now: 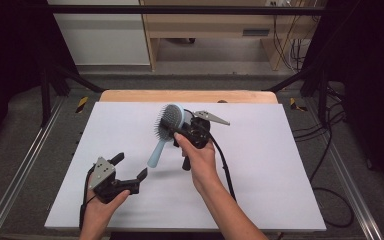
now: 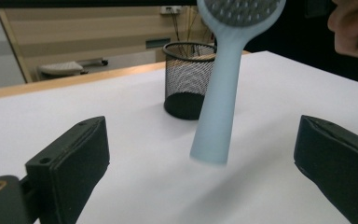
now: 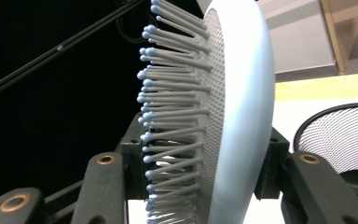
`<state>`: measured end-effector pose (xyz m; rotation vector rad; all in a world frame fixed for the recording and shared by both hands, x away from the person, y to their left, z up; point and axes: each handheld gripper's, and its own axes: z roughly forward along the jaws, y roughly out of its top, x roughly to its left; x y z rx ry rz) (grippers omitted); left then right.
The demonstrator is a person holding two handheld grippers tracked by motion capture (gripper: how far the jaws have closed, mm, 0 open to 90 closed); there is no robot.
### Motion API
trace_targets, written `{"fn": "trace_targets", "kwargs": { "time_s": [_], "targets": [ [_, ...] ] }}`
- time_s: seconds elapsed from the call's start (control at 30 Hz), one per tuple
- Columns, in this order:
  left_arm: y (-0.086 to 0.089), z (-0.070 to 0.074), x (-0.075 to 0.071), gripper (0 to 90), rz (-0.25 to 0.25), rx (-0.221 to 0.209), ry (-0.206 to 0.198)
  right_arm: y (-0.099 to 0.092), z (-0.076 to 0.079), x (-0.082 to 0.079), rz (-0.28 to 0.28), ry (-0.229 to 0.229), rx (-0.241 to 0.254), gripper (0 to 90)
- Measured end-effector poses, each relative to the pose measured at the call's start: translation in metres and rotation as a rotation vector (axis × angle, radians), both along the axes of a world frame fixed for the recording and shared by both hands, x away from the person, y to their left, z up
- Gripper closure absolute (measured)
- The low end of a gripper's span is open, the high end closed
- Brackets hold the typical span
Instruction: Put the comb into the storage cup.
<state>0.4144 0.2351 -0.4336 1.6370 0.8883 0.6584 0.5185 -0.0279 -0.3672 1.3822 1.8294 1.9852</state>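
A light blue hairbrush (image 1: 167,125) with grey bristles hangs tilted over the middle of the white table (image 1: 270,160), handle pointing down and toward me. My right gripper (image 1: 194,131) is shut on its round head; in the right gripper view the jaws clamp the head (image 3: 233,116) from bristle side and back. My left gripper (image 1: 130,165) stands open at the front left, close to the handle's end. In the left gripper view the handle (image 2: 216,102) hangs just beyond the wide-apart jaws, with nothing between the pads.
A black wire-mesh cup (image 2: 189,79) stands upright on the table behind the brush, also seen beside the brush head in the right gripper view (image 3: 340,135). The table's wooden far edge (image 1: 190,96) borders the white surface. Black cables lie on the floor at right.
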Motion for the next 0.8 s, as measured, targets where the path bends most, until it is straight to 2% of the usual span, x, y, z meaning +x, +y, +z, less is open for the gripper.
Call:
{"fn": "trace_targets", "kwargs": {
  "time_s": [0.1, 0.2, 0.33, 0.57, 0.8],
  "targets": [
    [0.008, -0.002, -0.002, 3.0, 0.011, 0.012, 0.012, -0.002, 0.001, 0.007, -0.012, 0.013, 0.008, 50.6],
    [0.012, -0.003, 0.001, 3.0, 0.039, -0.012, 0.015, -0.005, 0.004, 0.017, -0.029, 0.022, 0.019, 50.5],
    [0.012, -0.003, 0.002, 3.1, 0.047, 0.017, -0.007, -0.007, 0.013, 0.028, -0.047, 0.022, 0.036, 50.5],
    [0.017, -0.006, 0.005, 3.1, 0.058, 0.009, 0.003, -0.008, 0.039, 0.047, -0.071, -0.016, 0.045, 50.5],
    [0.019, -0.006, 0.005, 3.0, 0.083, 0.015, -0.019, -0.014, 0.065, 0.060, -0.095, -0.061, 0.029, 50.4]
  ]
}}
